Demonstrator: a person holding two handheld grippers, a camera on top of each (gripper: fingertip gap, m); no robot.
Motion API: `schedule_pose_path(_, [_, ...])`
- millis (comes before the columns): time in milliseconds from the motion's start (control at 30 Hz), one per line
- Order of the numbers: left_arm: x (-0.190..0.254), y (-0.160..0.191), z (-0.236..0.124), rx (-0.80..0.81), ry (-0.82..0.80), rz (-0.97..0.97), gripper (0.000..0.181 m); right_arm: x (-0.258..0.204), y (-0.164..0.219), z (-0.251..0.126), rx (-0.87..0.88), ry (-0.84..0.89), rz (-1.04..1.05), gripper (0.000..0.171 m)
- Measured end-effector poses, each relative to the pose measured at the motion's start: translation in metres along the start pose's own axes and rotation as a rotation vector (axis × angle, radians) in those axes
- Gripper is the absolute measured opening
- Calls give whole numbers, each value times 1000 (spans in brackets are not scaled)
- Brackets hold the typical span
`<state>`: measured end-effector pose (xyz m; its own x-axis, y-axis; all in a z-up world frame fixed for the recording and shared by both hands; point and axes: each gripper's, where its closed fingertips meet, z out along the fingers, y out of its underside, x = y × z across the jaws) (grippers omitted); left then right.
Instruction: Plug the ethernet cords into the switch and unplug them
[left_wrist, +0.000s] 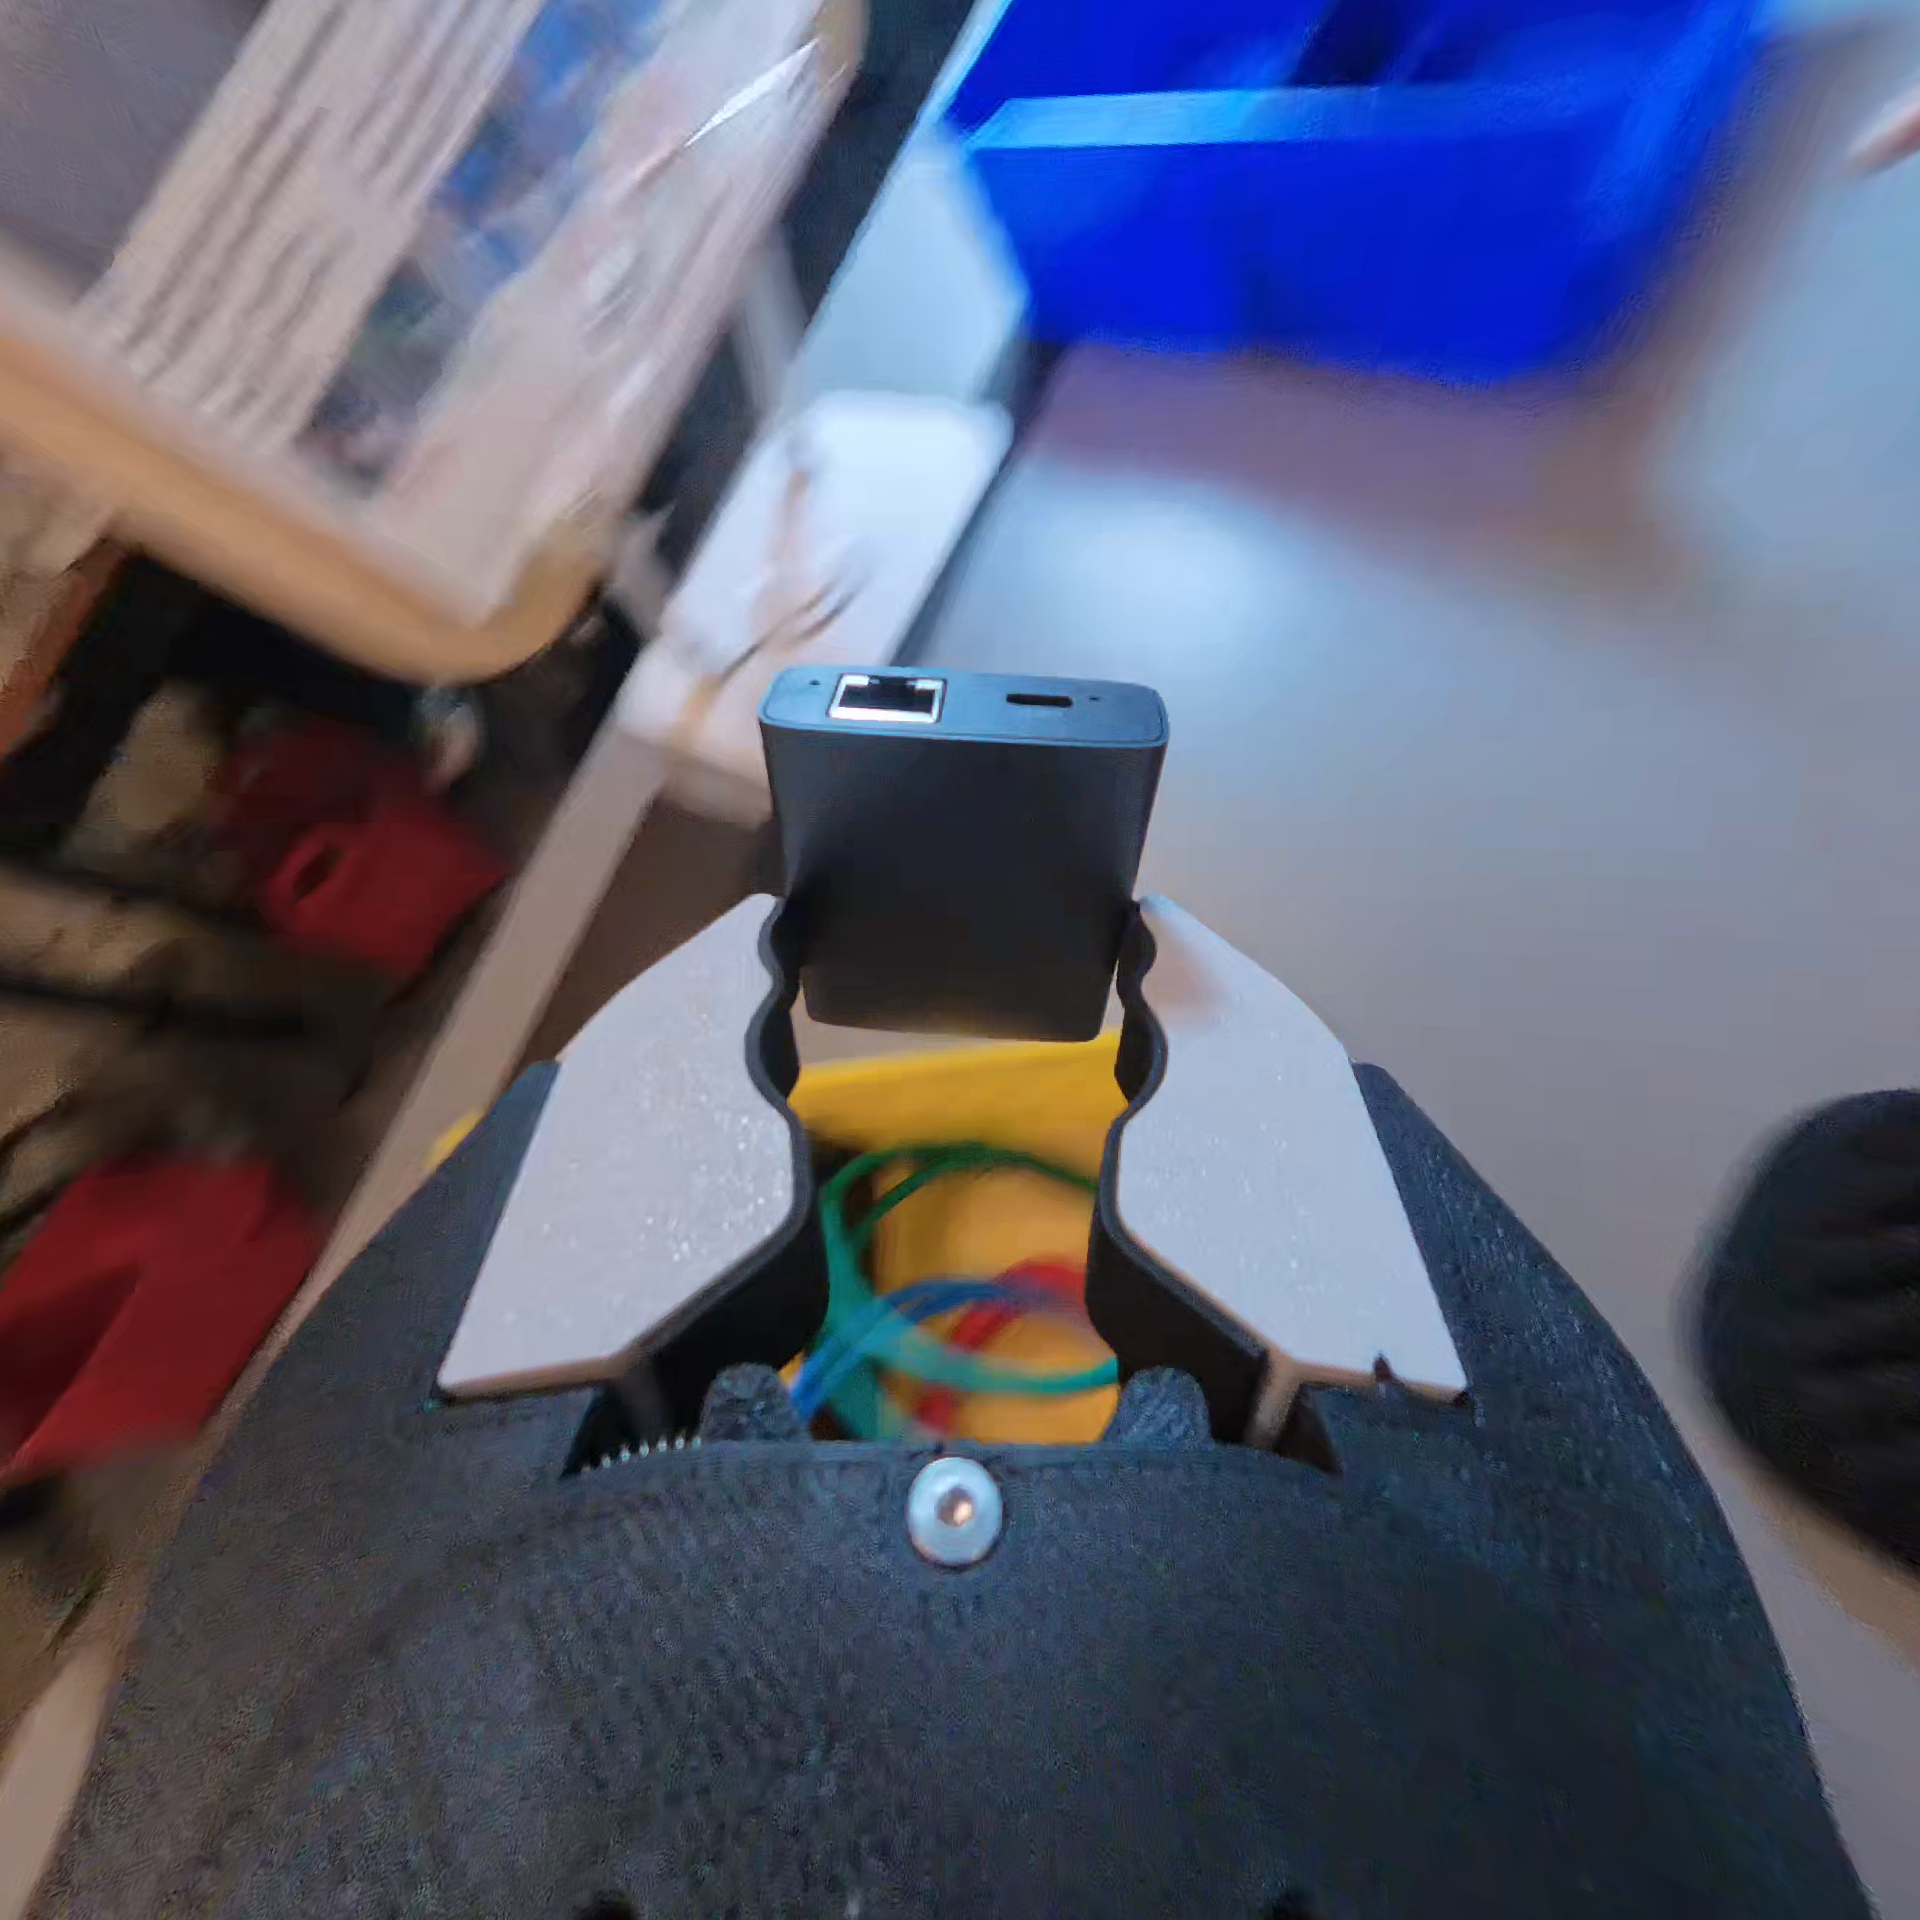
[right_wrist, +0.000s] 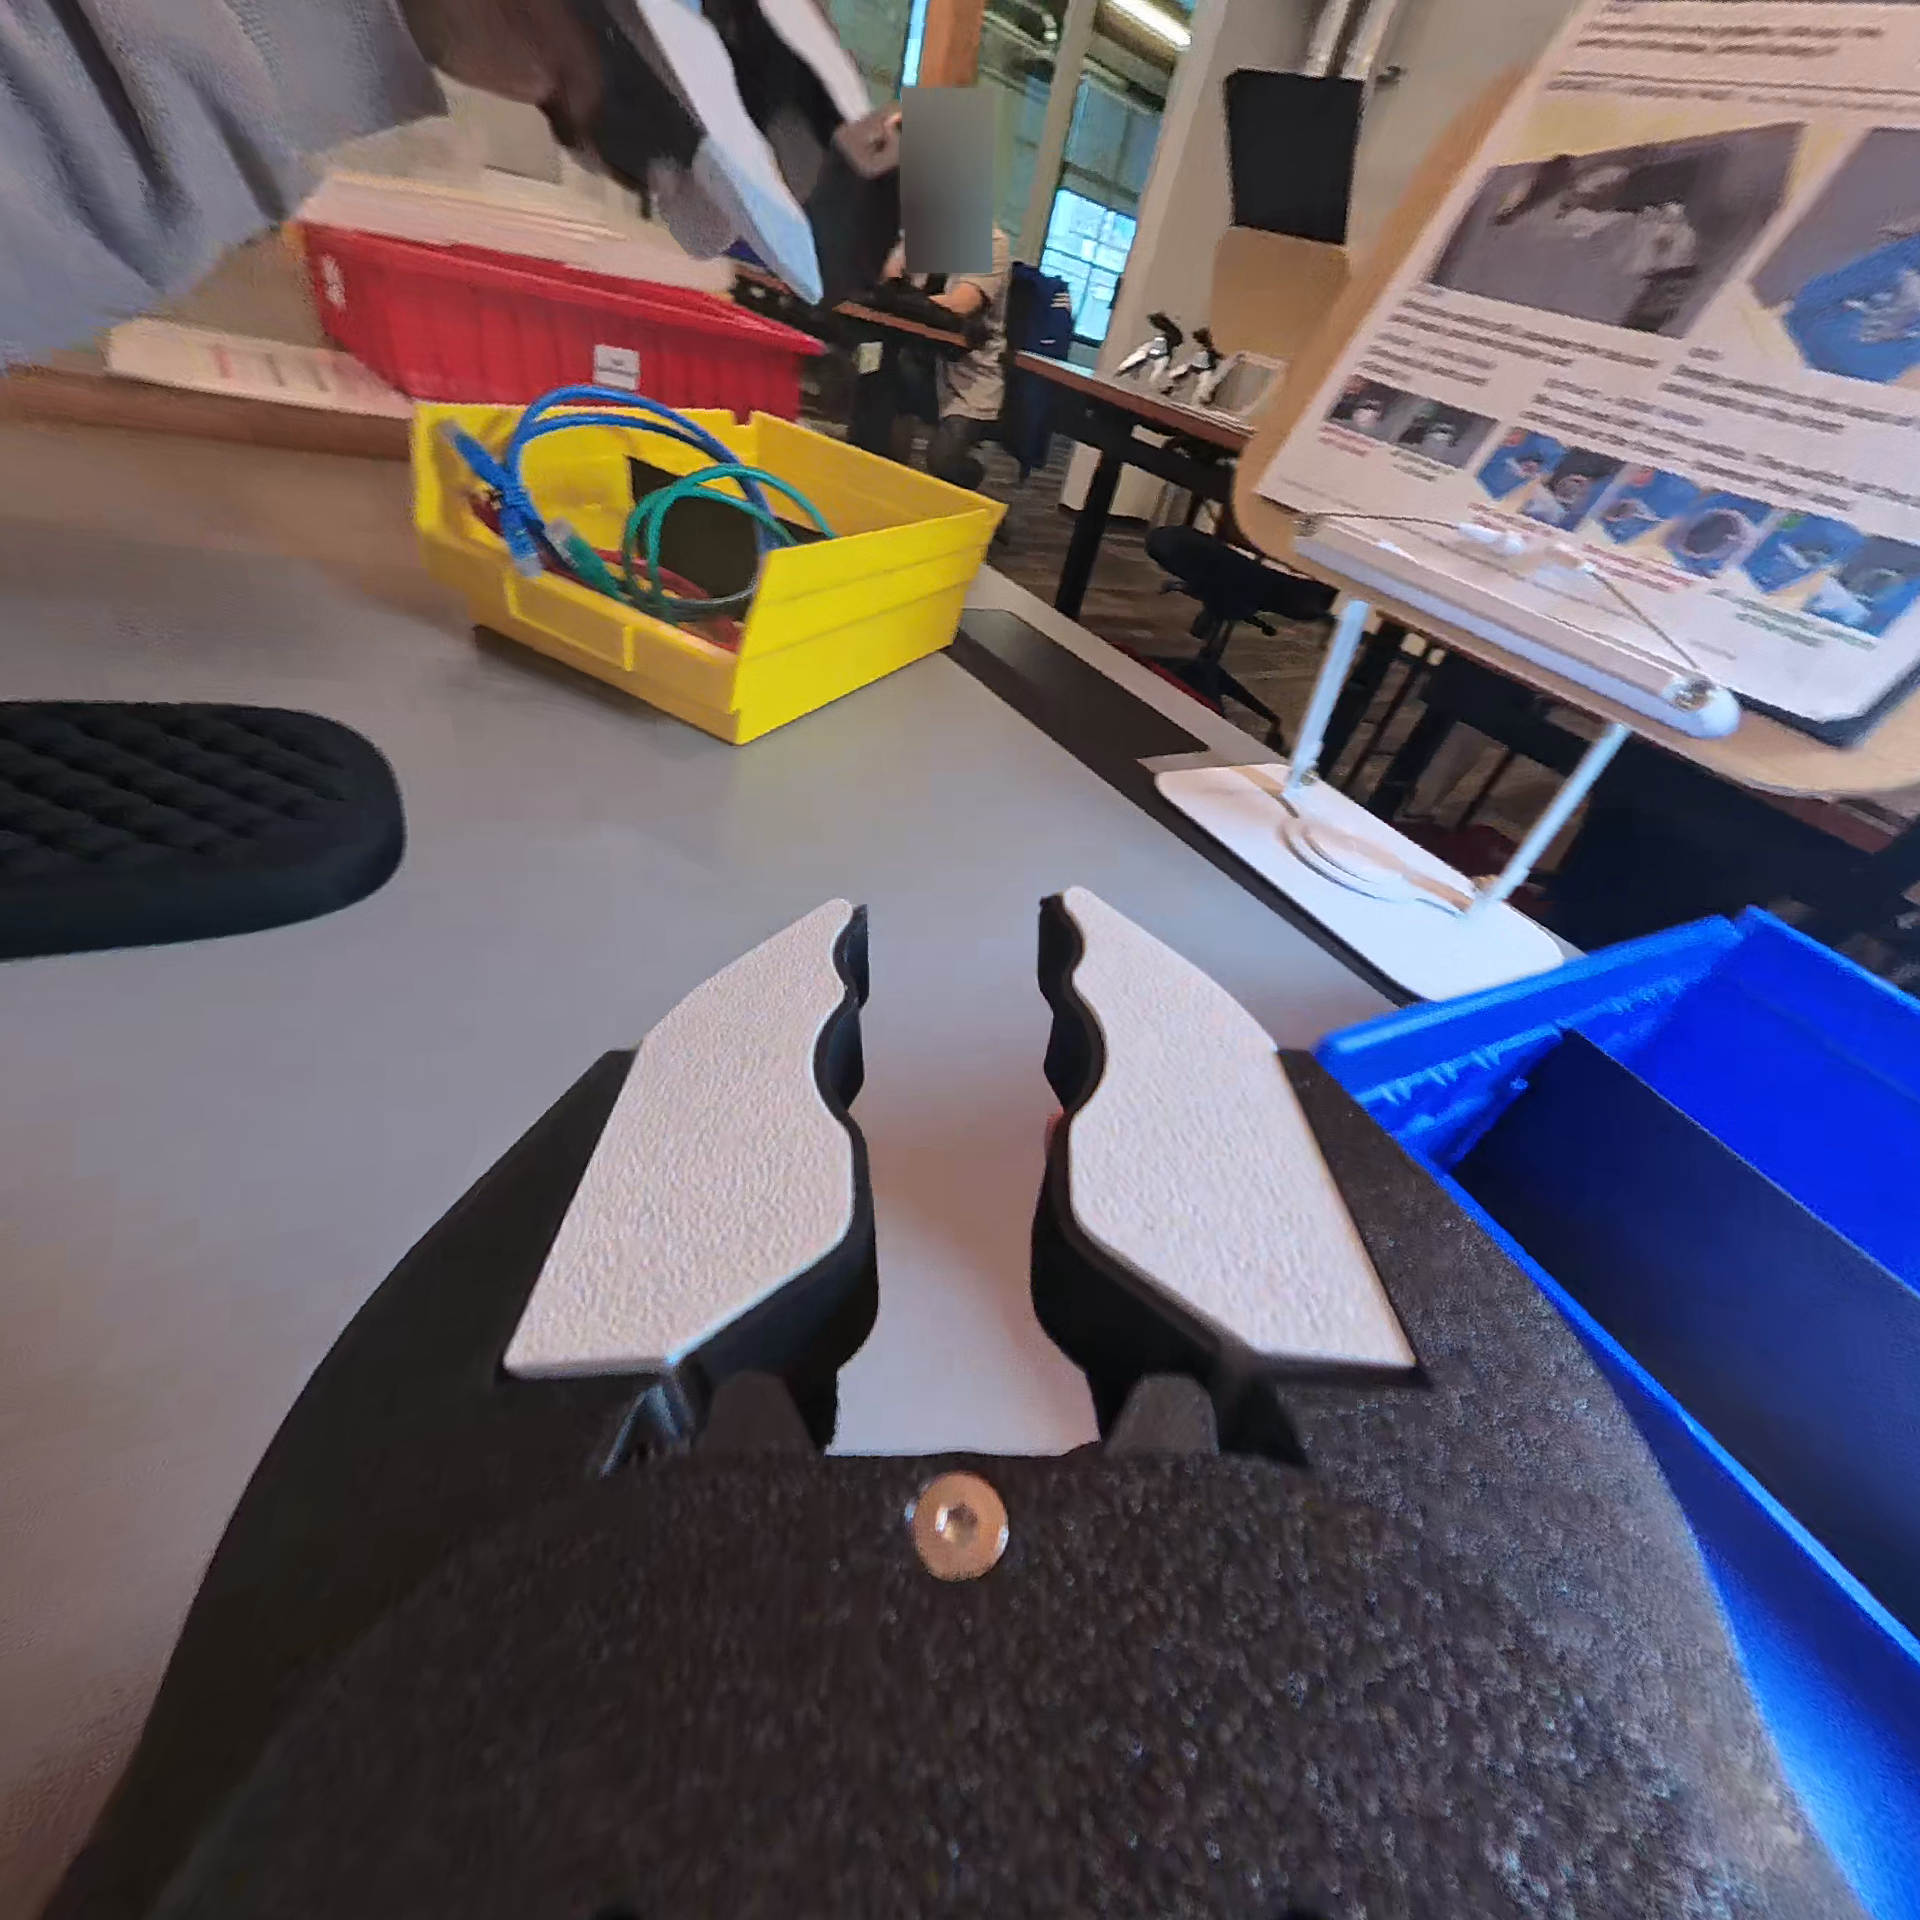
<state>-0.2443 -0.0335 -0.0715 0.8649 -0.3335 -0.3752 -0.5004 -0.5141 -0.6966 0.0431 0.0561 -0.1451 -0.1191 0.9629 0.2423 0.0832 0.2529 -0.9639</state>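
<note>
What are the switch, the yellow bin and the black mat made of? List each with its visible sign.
Switch: dark grey matte casing, plastic or coated metal; even sheen, rounded edges.
Yellow bin: glossy moulded plastic; stepped walls, uniform colour.
Black mat: probably rubber or foam; dull dimpled surface.

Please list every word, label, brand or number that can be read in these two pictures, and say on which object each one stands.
Nothing can be quoted.
Poster board on the white stand: printed lines, too blurred to read.
Red bin: small white label, too small to read.
Papers beside it: pink print, blurred.
Switch in the left gripper: no writing visible.
Yellow bin, blue bin: none visible.
</note>
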Motion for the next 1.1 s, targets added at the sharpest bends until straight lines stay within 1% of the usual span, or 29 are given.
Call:
schedule_pose_path(33, [41, -18, 4, 80, 88, 6, 60, -11, -1, 4, -4, -23, -32, 32])
schedule_pose_path(67, [81, -32, 10, 149, 177, 13, 60, -20, -1, 7, -10, -40, -79, 32])
schedule_pose_path(133, [155, -47, 24, 262, 315, 35, 60, -39, 1, 13, -27, -64, -207, 33])
schedule_pose_path(200, [213, -55, 39, 355, 419, 34, 60, -60, 3, 18, -34, -124, -264, 36])
schedule_pose_path(267, [259, -60, 47, 454, 528, 19, 60, -86, 3, 20, -22, -246, -175, 44])
schedule_pose_path(300, [275, -60, 51, 476, 572, 4, 60, -96, 1, 20, -2, -305, -108, 47])
schedule_pose_path(367, [297, -50, 62, 429, 627, -3, 60, -107, -2, 19, 24, -381, -43, 53])
schedule_pose_path(433, [310, -40, 68, 399, 679, -7, 60, -111, 0, 17, 15, -410, -106, 60])
schedule_pose_path(500, [314, -37, 69, 399, 720, -38, 60, -115, 8, 16, -22, -412, -196, 61])
schedule_pose_path(600, [317, -40, 68, 474, 734, -34, 60, -124, 17, 16, -70, -447, -177, 63])
schedule_pose_path(767, [320, -53, 52, 613, 767, -46, 60, -130, 25, 18, -88, -533, -26, 65])
schedule_pose_path(900, [334, -62, 32, 718, 857, -19, 59, -150, 15, 8, -72, -718, 175, 65])
schedule_pose_path(1033, [339, -72, 23, 790, 838, 2, 60, -162, -5, -6, -27, -915, 396, 53])
schedule_pose_path(1100, [339, -74, 19, 820, 838, 0, 60, -163, -10, -7, -5, -944, 447, 50])
